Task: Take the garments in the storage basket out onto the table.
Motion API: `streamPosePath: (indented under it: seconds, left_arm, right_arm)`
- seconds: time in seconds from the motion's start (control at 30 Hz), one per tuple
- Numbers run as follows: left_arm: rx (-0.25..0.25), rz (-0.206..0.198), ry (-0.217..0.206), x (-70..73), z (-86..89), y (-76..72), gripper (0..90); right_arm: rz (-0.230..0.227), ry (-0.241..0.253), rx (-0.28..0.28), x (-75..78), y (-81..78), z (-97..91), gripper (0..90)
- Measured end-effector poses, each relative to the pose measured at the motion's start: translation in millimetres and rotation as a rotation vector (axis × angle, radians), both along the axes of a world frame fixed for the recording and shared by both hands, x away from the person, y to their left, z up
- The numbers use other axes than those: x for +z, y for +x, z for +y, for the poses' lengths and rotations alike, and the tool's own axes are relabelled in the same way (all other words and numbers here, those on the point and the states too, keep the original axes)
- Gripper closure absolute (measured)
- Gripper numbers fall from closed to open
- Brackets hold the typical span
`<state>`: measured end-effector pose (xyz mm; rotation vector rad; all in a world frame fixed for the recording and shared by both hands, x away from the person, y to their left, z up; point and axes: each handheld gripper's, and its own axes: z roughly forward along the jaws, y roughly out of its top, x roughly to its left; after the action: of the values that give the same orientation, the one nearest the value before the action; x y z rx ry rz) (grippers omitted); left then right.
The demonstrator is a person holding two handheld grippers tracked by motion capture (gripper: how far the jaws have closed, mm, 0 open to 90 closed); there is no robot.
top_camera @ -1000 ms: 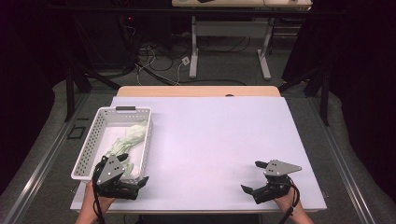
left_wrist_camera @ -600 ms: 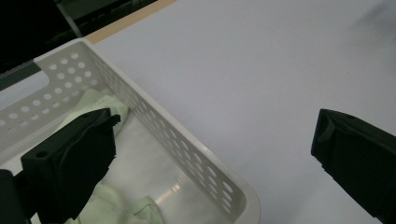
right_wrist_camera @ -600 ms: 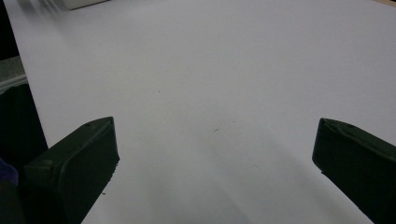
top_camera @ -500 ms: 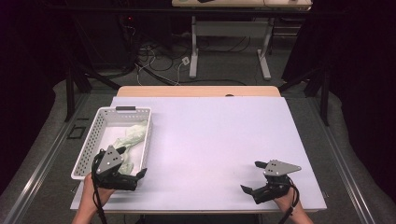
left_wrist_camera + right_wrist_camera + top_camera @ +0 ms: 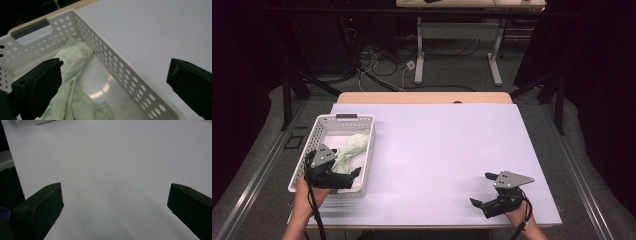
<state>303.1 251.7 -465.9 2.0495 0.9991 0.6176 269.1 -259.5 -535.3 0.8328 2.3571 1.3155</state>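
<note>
A white perforated basket [image 5: 364,152] stands at the table's left side and holds a crumpled pale green cloth [image 5: 351,148]. My left gripper [image 5: 351,178] hovers open over the basket's near end, jaws spread wide. In the left gripper view the pale green cloth [image 5: 75,82] lies just beyond the jaws along the basket [image 5: 125,75] floor, one jaw over it and the other out past the basket's right wall. My right gripper [image 5: 482,202] rests open near the table's front right, nothing between its jaws [image 5: 115,202].
A pale lavender sheet [image 5: 447,150] covers the table, with a wooden strip [image 5: 422,97] showing at the far edge. Beyond the table stand a desk frame [image 5: 457,45] and floor cables [image 5: 382,60]. The basket has a dark handle slot [image 5: 31,28] at its far end.
My left gripper has moved up and forward from the table's front edge to over the basket's near end. The right gripper has stayed put.
</note>
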Motion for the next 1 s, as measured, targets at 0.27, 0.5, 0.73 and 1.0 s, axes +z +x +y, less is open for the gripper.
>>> streamPosePath:
  seconds: [0.27, 0.5, 0.73, 1.0]
  left_arm:
    - [0.023, 0.028, 0.019, -2.4, 5.6, 15.8, 0.3]
    - [0.050, 0.057, 0.049, -6.9, 7.0, 30.2, 0.3]
    - [0.083, 0.093, 0.063, -8.9, 14.8, 44.0, 0.3]
    - [0.120, 0.124, 0.081, -14.9, 20.1, 58.2, 0.1]
  right_arm:
    - [-0.005, 0.000, 0.000, -0.7, 0.9, -0.1, 0.0]
    - [-0.010, -0.004, 0.001, -0.9, 1.3, -0.4, 0.0]
    - [-0.005, -0.016, 0.006, -0.5, 1.0, 0.3, 0.0]
    - [-0.010, -0.013, 0.002, -1.0, 0.6, 1.1, 0.0]
